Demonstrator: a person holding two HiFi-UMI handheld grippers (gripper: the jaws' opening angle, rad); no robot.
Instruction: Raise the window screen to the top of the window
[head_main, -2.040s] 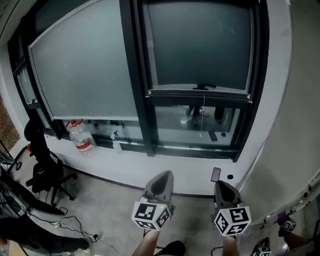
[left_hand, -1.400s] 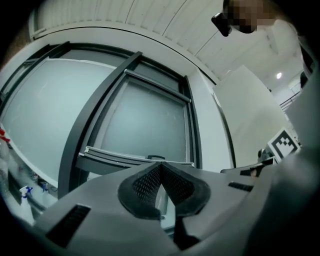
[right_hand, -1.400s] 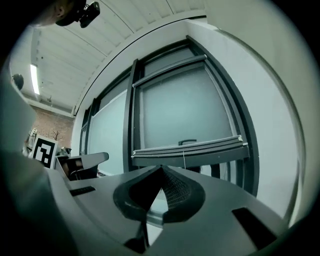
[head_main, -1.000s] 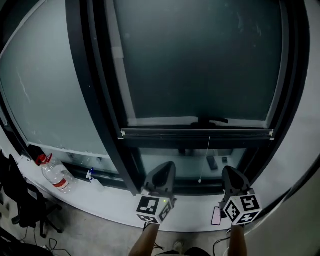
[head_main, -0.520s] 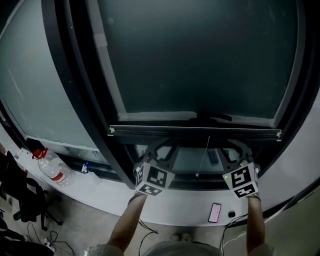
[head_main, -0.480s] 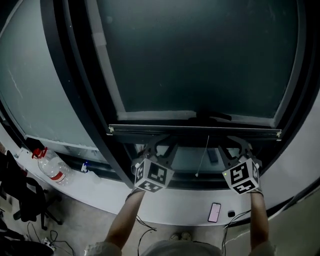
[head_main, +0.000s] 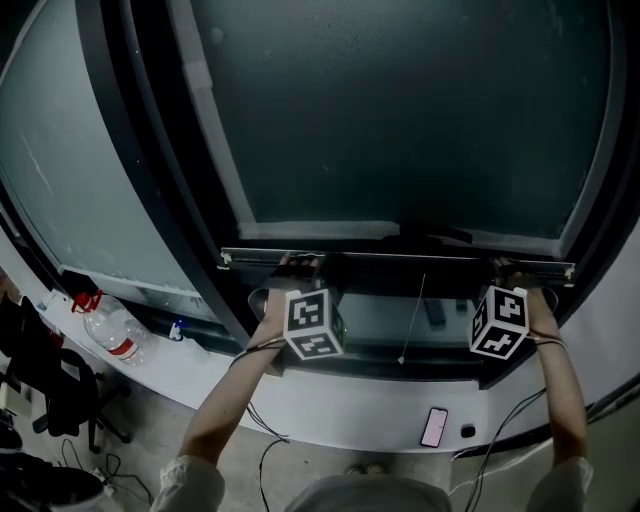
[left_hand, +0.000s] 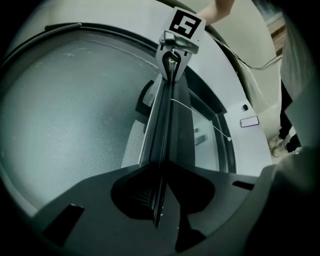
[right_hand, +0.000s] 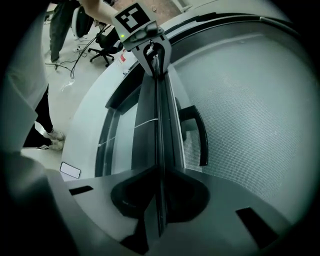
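Left claw (head_main: 302, 266) and right claw (head_main: 508, 268) each pinch the window screen's bottom bar (head_main: 400, 258), one near each end.

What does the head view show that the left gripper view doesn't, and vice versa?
Only the head view: a clear plastic bottle with a red cap and a black office chair. Only the left gripper view: the left gripper's jaws shut on the window screen's dark bottom bar, and the screen's fine grey mesh weave. Both: that bar, the right gripper at its other end, the white pull cord, a flat rectangular phone.
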